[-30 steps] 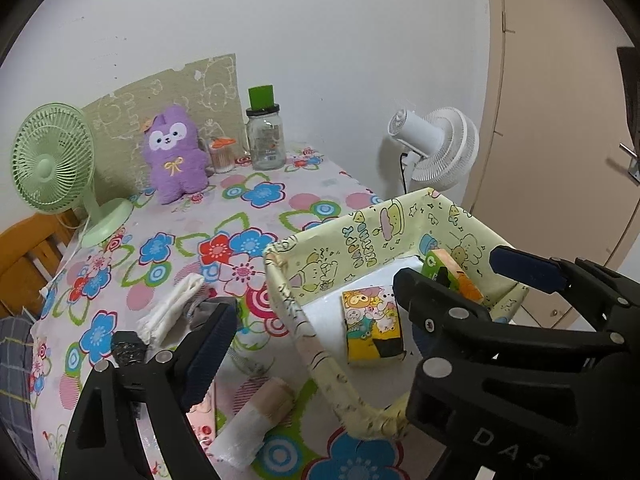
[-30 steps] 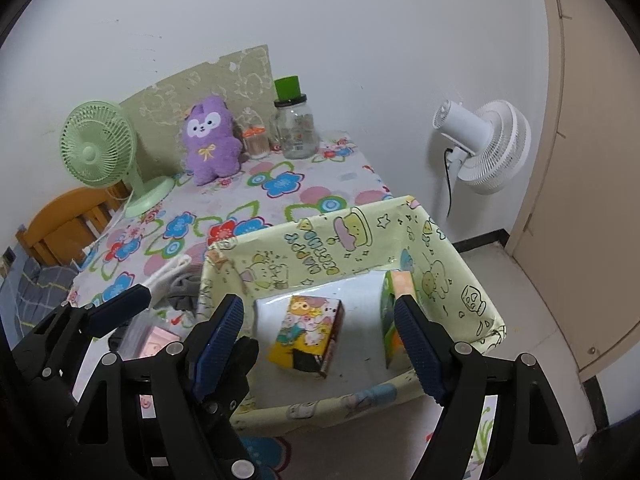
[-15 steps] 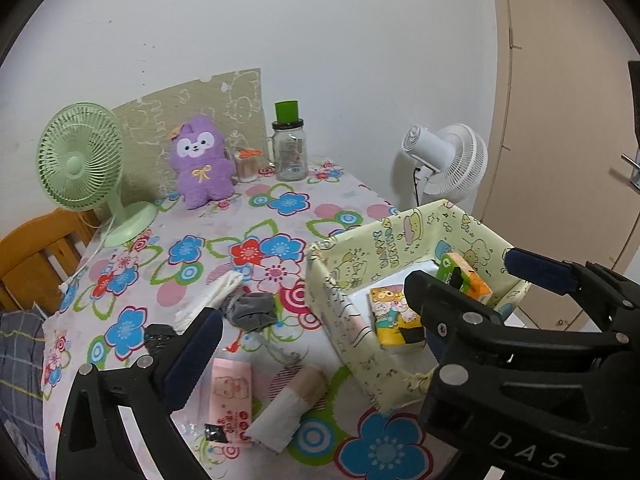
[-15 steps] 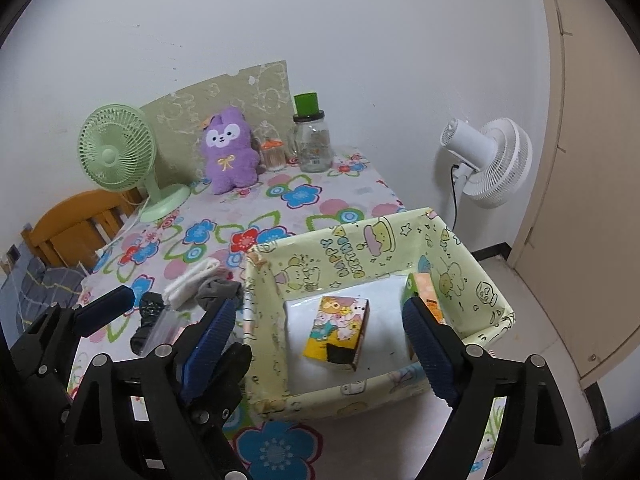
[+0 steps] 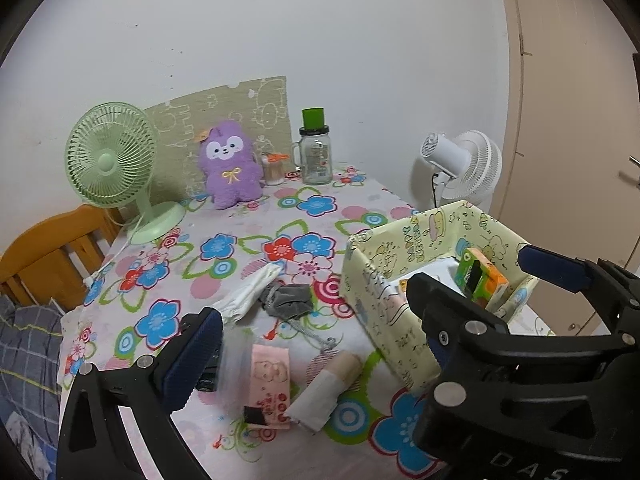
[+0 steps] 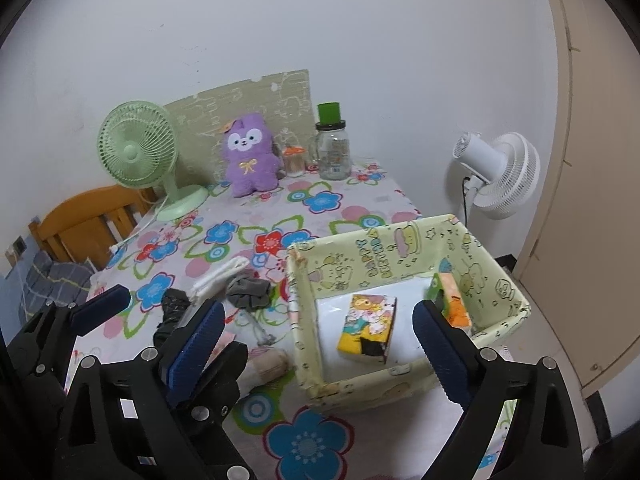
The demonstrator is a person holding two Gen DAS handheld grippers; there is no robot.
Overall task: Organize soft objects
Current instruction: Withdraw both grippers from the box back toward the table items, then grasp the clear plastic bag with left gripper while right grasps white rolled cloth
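left gripper (image 5: 360,308): fingers spread wide, nothing held | right gripper (image 6: 316,344): fingers just opened further, wide, empty | tissue pack (image 6: 367,329): laid flat in box (image 6: 400,252), long axis running near-to-far | white cloth (image 5: 250,294), grey cloth (image 5: 289,300): left on tabletop (image 5: 248,224) beside box

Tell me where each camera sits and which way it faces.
Left wrist: on the left claw, angled down at the floral table; both open fingers show, plus the right claw.
Right wrist: on the right claw, over the yellow box; the left claw's finger shows.
Shared: purple plush, green fan.
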